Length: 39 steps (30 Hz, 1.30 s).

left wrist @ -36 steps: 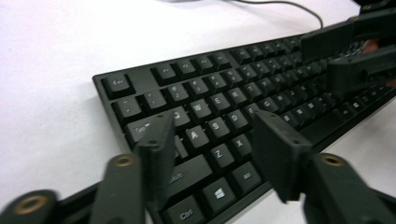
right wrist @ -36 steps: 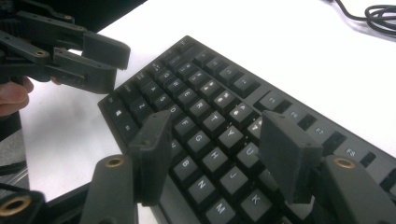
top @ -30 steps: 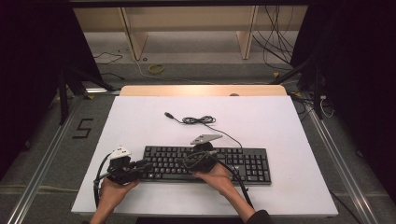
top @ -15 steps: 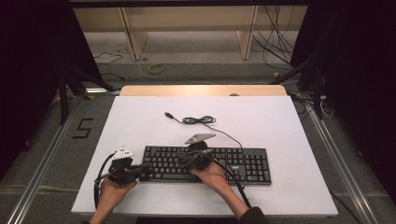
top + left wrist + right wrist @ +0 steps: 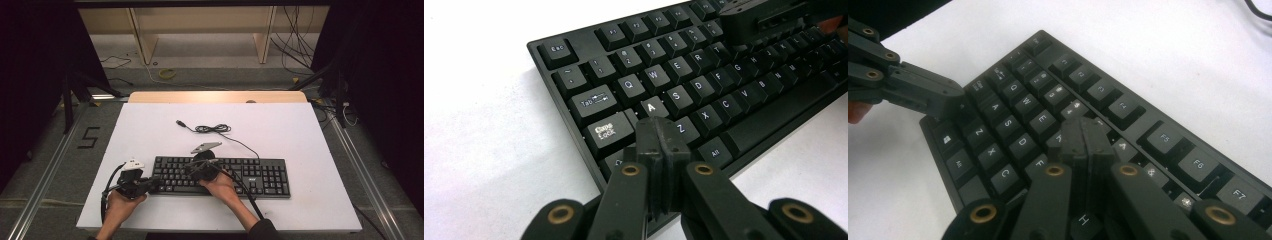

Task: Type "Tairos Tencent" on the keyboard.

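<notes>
A black keyboard (image 5: 260,180) lies across the near half of the white table (image 5: 300,135). My left gripper (image 5: 153,184) is at its left end. In the left gripper view the left gripper (image 5: 661,137) is shut and empty, with its tips over the keys just below A, beside Caps Lock (image 5: 608,132). My right gripper (image 5: 194,168) reaches over the left-middle keys and carries a grey plate (image 5: 206,147). In the right gripper view the right gripper (image 5: 1087,135) has just closed on nothing and is shut above the upper letter rows. I cannot tell whether either tip presses a key.
The keyboard's thin black cable (image 5: 212,129) lies coiled on the table behind it, ending in a plug (image 5: 179,122). A wooden strip (image 5: 215,96) edges the table's far side. Metal rails (image 5: 50,170) run along both sides, with dark floor beyond.
The right hand has slid a little to the left along the keyboard, toward the left gripper. The left hand has stayed where it was.
</notes>
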Available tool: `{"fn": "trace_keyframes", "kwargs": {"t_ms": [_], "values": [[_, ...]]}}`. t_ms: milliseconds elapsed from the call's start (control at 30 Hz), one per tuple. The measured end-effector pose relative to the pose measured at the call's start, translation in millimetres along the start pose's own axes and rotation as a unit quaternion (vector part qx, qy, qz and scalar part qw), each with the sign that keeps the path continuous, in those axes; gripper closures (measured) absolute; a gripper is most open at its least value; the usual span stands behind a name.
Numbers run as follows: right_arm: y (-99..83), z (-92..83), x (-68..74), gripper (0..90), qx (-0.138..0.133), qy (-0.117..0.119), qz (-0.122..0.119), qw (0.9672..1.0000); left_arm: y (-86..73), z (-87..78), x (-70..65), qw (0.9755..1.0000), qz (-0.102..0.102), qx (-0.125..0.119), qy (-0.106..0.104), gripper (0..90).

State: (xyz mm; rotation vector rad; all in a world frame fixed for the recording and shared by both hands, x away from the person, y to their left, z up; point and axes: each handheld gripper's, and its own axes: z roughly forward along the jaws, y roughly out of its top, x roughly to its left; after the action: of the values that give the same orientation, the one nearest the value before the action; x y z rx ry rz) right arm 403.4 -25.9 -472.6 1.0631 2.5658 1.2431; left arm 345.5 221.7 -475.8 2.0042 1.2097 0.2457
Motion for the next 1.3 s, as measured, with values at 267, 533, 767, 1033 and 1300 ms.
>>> {"fn": "trace_keyframes", "kwargs": {"t_ms": [267, 533, 767, 1033, 1300], "values": [[-1.1, 2.9, 0.1, 90.0, 0.006, -0.004, 0.001, 1.0, -0.2, 1.3, 0.4, 1.0, 0.001, 0.006, 0.0, 89.0], [-1.8, 5.7, -0.1, 90.0, 0.01, -0.005, 0.002, 0.9999, -0.1, 1.7, 1.4, 1.0, 0.0, 0.007, -0.002, 89.0], [-2.7, 7.5, 0.6, 90.0, 0.014, -0.01, 0.0, 0.9998, -1.0, 4.6, 1.0, 0.9999, -0.003, 0.014, -0.004, 89.2], [-4.2, 8.8, 3.0, 90.0, 0.012, -0.019, -0.005, 0.9997, -1.0, 4.7, 1.2, 0.9999, -0.003, 0.014, -0.004, 89.2], [-4.0, 5.2, 1.5, 88.3, 0.006, -0.009, 0.013, 0.9999, 0.1, 2.7, 0.4, 0.9999, -0.004, 0.007, -0.007, 88.7]]}}
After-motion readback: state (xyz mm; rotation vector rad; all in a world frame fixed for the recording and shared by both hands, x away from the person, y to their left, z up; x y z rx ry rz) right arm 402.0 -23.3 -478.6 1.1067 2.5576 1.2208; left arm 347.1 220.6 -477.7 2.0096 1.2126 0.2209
